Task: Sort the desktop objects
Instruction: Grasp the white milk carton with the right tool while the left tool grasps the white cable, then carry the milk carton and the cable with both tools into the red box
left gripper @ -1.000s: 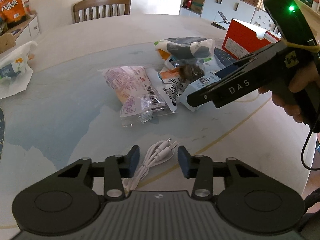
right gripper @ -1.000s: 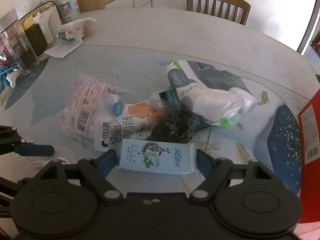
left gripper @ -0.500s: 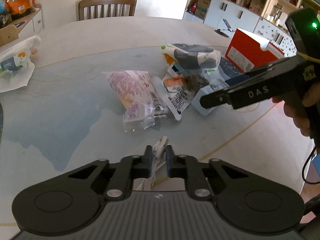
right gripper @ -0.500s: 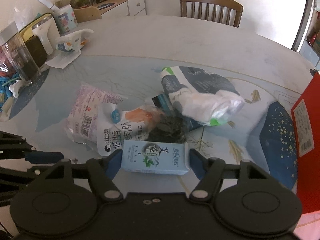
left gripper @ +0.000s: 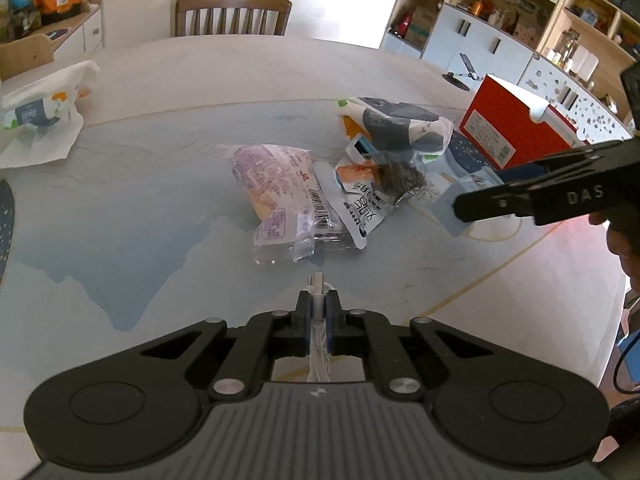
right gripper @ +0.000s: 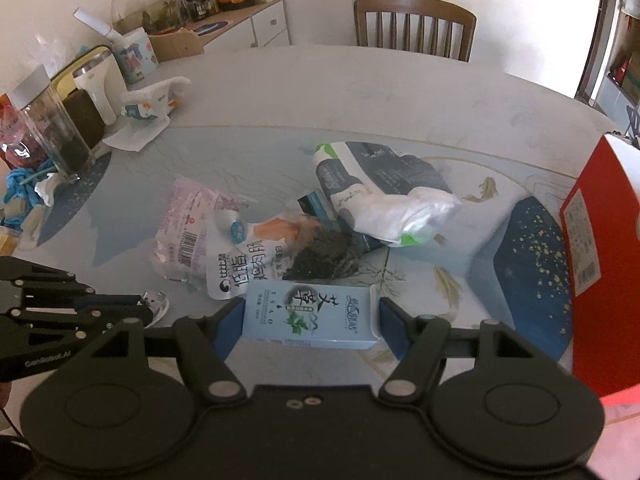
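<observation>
Left wrist view: the left gripper [left gripper: 318, 322] sits at lower centre, its fingers pressed together on a bundled white cable [left gripper: 319, 308], whose plugs poke out just above the fingertips. Above it, in the middle of the frame, a pink snack packet [left gripper: 276, 196] lies on the worktop [left gripper: 120, 208], touching a white sausage pouch [left gripper: 360, 208] to its right. A clear bag of dark dried stuff [left gripper: 404, 178] rests against that pouch, and a grey-and-white bag [left gripper: 400, 124] lies just behind, toward upper right. A red box [left gripper: 508, 128] stands at the right. The right gripper [left gripper: 532, 196] enters from the right edge, seen side-on. A wooden chair [left gripper: 232, 12] stands at top centre

Right wrist view: the right gripper [right gripper: 311, 320] at lower centre has its blue pads against both short ends of a light blue carton [right gripper: 310, 314], clamped on it; whether the carton is clear of the worktop I cannot tell. Just above the carton are the dark dried bag [right gripper: 324, 254] and the sausage pouch [right gripper: 252, 260], with the pink packet [right gripper: 192, 220] to the left and the grey-and-white bag [right gripper: 380, 196] upper right of centre. The left gripper [right gripper: 148, 310] reaches in from the left edge, low in the frame, with the white cable between its tips. The red box [right gripper: 596, 240] fills the right edge
</observation>
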A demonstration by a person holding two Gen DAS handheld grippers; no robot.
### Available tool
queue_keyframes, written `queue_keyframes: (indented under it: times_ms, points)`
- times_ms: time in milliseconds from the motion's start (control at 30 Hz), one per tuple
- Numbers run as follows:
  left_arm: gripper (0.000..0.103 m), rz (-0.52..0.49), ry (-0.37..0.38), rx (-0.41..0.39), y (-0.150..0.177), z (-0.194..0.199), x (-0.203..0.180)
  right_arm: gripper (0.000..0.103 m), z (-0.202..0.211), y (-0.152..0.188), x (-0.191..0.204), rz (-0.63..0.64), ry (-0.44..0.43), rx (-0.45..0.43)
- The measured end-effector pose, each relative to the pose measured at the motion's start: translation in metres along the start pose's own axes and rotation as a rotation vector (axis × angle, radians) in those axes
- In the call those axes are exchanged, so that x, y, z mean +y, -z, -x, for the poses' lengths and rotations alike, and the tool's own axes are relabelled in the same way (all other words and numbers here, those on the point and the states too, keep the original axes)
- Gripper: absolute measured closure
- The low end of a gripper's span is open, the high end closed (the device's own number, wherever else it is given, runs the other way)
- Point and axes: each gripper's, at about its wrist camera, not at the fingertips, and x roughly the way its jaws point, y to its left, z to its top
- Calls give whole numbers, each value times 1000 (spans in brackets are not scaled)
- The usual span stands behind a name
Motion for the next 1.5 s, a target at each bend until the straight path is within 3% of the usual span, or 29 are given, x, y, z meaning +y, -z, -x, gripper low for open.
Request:
queue_keyframes:
  times_ms: [300,767,1500]
  points:
    - [98,38,24,-39,-8,18,-9,34,27,7,-13,-20,9,-20]
    - [98,20,70,-79,-29,33,-60,34,88,16,-56,-79,33,-96]
    - [98,-66,119,-119,-80,1,-168,34,146,24,-155,-129,32,-192]
